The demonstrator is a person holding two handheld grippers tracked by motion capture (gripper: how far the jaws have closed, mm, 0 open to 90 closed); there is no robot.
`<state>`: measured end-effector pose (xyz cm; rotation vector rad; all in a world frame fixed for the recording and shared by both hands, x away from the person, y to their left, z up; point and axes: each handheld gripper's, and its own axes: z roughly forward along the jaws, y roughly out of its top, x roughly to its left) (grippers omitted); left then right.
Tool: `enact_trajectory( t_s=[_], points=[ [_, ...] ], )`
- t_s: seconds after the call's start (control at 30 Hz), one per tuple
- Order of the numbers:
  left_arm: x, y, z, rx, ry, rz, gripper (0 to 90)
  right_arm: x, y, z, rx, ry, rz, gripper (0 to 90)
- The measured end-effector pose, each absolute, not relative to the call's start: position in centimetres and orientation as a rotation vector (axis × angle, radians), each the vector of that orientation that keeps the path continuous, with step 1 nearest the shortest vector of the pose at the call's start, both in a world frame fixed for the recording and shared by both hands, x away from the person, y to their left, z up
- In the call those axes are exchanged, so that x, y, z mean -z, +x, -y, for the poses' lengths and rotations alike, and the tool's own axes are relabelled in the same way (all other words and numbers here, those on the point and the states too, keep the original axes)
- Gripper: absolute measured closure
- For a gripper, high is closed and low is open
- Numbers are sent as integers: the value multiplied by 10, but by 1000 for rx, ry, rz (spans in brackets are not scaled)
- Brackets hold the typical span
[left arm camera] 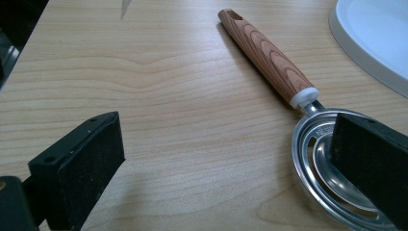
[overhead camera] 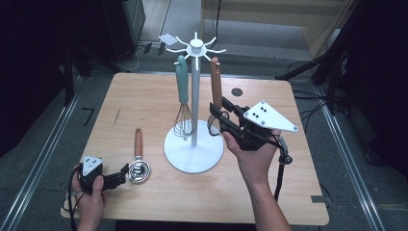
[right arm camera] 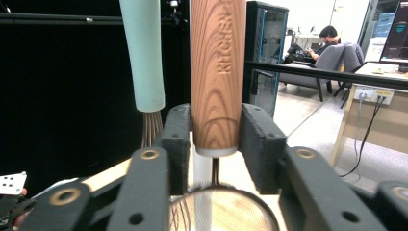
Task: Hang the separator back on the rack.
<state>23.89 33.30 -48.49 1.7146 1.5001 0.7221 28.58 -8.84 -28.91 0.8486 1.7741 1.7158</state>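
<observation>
A white utensil stand (overhead camera: 194, 153) rises at the table's middle. From its hooks hang a teal-handled whisk (overhead camera: 182, 85) (right arm camera: 142, 53) and a wood-handled utensil (overhead camera: 216, 84) (right arm camera: 217, 72) with a blurred round head below. My right gripper (overhead camera: 217, 115) (right arm camera: 216, 139) is raised to that wooden handle, which sits between its pads; they stand close on either side and do not visibly press. A wood-handled metal egg separator (overhead camera: 138, 166) (left arm camera: 269, 55) lies flat at front left. My left gripper (overhead camera: 124, 174) (left arm camera: 226, 159) rests open on the table, its right jaw over the separator's bowl.
The stand's round base (left arm camera: 375, 38) lies just right of the separator. A dark round spot (overhead camera: 236, 91) marks the table's far side. The front edge (overhead camera: 192, 222) is close behind both hands. Beyond the table are a desk and a seated person (right arm camera: 327, 41).
</observation>
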Motion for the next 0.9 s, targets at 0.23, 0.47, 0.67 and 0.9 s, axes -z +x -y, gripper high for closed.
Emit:
enact_trajectory(
  t_s=[0.23,0.47,0.67,0.9],
  points=[
    [485,239,-333,-724,1717,-1499,0,287,287,93,-1791,832,-1773,743],
    [485,239,-333,-722,1716,-1499,0,286,293,96,-1786,840,-1771,900],
    [485,239,-333,-722,1716,-1500,0,281,301,95,-1771,851,-1749,900],
    [485,239,-333,-722,1715,-1500,0,267,318,89,-1780,830,-1717,900]
  ],
)
